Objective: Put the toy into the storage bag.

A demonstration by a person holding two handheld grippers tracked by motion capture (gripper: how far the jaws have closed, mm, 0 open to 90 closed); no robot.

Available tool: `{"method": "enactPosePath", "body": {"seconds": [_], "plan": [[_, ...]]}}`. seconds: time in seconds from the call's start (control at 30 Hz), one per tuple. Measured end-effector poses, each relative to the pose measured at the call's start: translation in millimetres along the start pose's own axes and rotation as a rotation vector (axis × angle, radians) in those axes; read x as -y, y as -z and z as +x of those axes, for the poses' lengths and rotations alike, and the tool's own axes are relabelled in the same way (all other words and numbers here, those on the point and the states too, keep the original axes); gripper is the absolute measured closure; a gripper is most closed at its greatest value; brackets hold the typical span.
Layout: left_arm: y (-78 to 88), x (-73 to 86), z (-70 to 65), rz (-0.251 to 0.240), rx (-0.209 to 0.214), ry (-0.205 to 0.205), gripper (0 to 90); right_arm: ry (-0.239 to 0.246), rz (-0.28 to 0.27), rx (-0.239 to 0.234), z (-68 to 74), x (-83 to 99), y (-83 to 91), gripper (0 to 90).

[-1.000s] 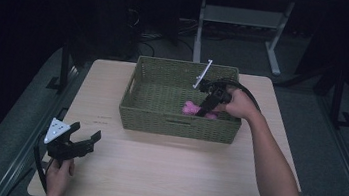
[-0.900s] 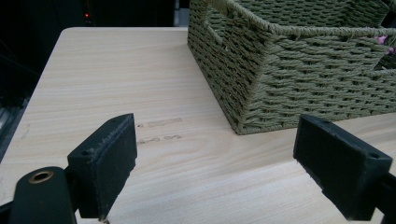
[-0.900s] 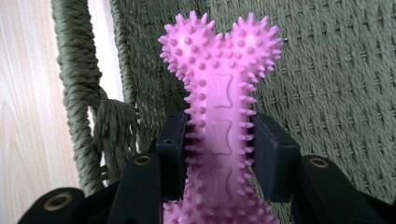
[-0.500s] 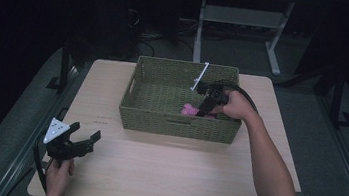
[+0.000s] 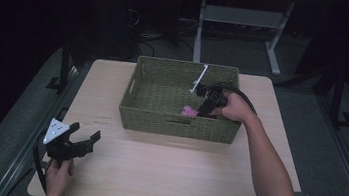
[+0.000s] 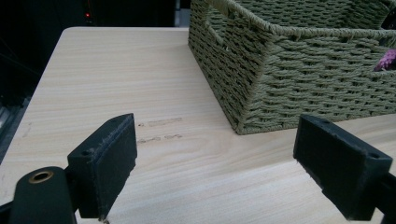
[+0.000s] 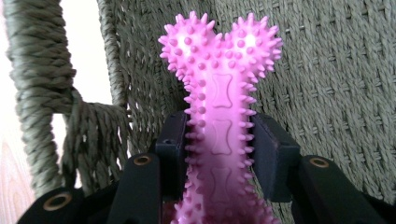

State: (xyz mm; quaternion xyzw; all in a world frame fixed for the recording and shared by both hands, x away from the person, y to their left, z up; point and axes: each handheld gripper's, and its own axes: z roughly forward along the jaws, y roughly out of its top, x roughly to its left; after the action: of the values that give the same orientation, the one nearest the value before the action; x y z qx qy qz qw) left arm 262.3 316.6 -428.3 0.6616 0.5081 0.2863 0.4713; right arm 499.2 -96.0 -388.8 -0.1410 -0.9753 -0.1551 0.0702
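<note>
My right claw (image 7: 219,140) is down inside the woven basket (image 5: 159,121), pinching the spiky pink bone toy (image 7: 219,93) by its shaft, knobbed end poking past my jaws. My left claw (image 5: 84,140) rests spread, well short of the basket.

- Bare table (image 5: 163,172) in front of the woven basket (image 5: 179,124), open to a gripper from the near edge.
- Left gripper (image 5: 88,139) low to the front-left of the basket, jaws wide, nothing between them but tabletop.
- Inside the basket, right gripper (image 5: 202,112) clamped on a spiky pink bone toy (image 7: 219,112), close against the front wall.
- Left half of the basket floor open.
- Narrow strips of table left and right of the basket.
</note>
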Motion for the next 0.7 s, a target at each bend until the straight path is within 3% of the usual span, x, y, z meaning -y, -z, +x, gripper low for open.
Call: {"method": "enactPosePath", "body": {"seconds": [0.43,0.7], "plan": [[-0.5,-0.4,-0.1,0.001,0.003,-0.006,13.0,-0.025,-0.016,-0.013,-2.9,-0.1,-1.9,55.6],[-0.3,-0.3,-0.6,0.001,0.003,-0.005,13.0,-0.051,-0.07,0.015,-0.9,4.4,15.5,53.8]]}}
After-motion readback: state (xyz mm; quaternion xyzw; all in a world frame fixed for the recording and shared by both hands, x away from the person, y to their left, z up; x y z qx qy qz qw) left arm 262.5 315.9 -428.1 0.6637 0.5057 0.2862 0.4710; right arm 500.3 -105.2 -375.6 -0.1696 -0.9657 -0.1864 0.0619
